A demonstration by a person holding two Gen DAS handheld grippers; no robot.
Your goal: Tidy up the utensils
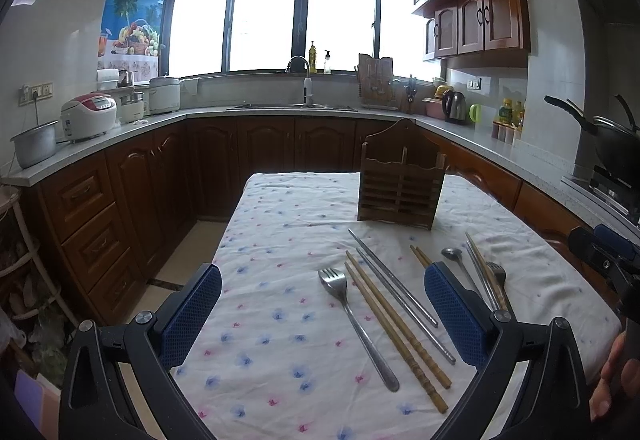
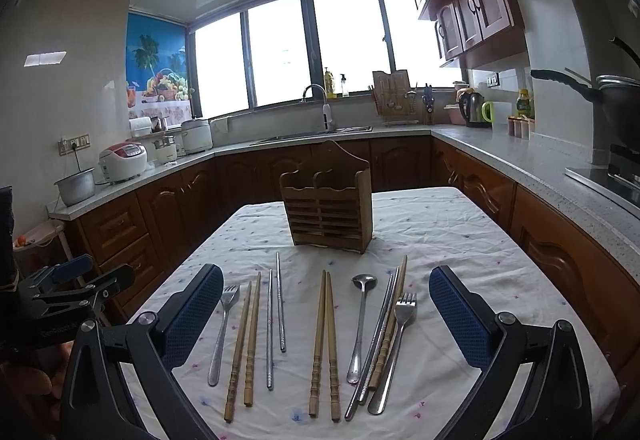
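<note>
A wooden utensil holder [image 2: 329, 208] with two compartments stands upright at the table's far middle; it also shows in the left wrist view [image 1: 400, 186]. In front of it lie a fork [image 2: 222, 332], wooden chopsticks [image 2: 244, 348], metal chopsticks [image 2: 276, 316], a second wooden pair [image 2: 325, 344], a spoon [image 2: 360, 320] and a second fork [image 2: 396, 344] crossed with more chopsticks. My right gripper [image 2: 326, 300] hangs open above the row, nothing between its blue pads. My left gripper [image 1: 322, 300] is open too, over the left fork [image 1: 352, 320] and chopsticks [image 1: 394, 328].
The table wears a white floral cloth [image 2: 440, 240]. Brown kitchen cabinets and a grey counter [image 2: 500, 148] wrap around it, with a rice cooker [image 1: 90, 116], a sink [image 1: 292, 106], a kettle [image 2: 472, 110] and a wok [image 2: 616, 100] on the stove at right.
</note>
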